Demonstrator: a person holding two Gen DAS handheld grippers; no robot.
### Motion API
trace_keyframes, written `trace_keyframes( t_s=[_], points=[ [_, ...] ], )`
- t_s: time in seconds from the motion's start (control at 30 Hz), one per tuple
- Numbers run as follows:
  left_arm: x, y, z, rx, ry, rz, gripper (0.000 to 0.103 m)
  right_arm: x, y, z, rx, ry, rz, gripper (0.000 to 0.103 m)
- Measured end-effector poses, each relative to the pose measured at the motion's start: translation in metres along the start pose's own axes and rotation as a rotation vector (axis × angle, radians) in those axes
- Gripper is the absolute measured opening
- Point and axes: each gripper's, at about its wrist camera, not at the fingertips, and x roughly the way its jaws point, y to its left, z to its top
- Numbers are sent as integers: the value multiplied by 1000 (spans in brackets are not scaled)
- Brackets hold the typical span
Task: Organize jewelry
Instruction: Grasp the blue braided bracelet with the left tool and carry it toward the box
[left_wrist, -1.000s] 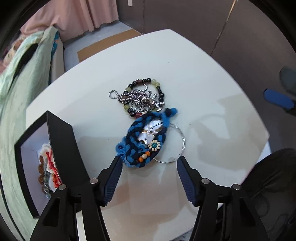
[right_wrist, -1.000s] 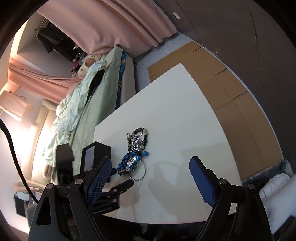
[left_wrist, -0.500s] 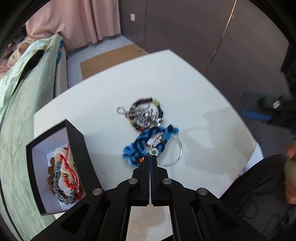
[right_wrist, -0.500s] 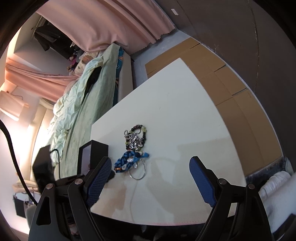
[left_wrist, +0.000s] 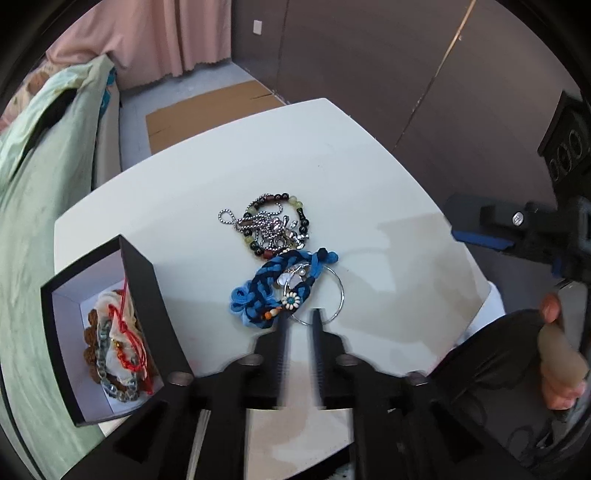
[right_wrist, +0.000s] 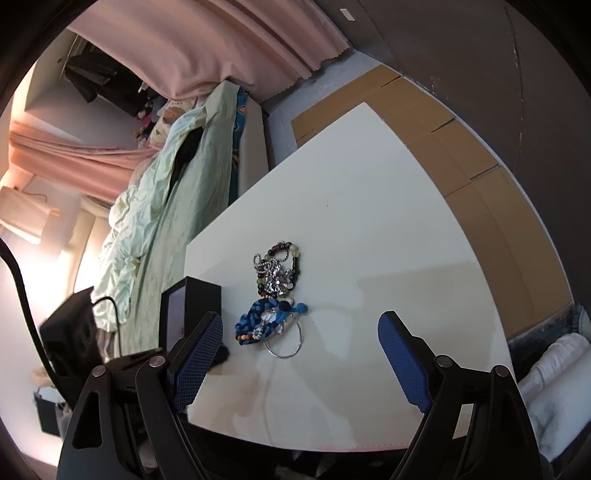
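Our left claw (left_wrist: 299, 317) has just been opening, its jaws narrowly parted and empty (blurred), beside the blue braided bracelet (left_wrist: 275, 286) on the counter (left_wrist: 369, 184). We judge a regrasp comes next, then the black box (left_wrist: 70, 332). Our right claw (right_wrist: 299, 350) gapes empty.

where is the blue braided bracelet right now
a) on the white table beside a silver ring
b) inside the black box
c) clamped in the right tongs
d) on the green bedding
a: the blue braided bracelet lies on the white table, against the silver ring, outside the black box.
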Motion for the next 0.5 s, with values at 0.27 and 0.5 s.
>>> trace_keyframes(
  t_s=[0.27,0.5],
  points=[
    [10,-7,5,65,-44,59,75,-1,-7,3,12,7,-4,87],
    [38,-23,3,191,-24,168,69,1,-7,3,7,11,1,87]
  ],
)
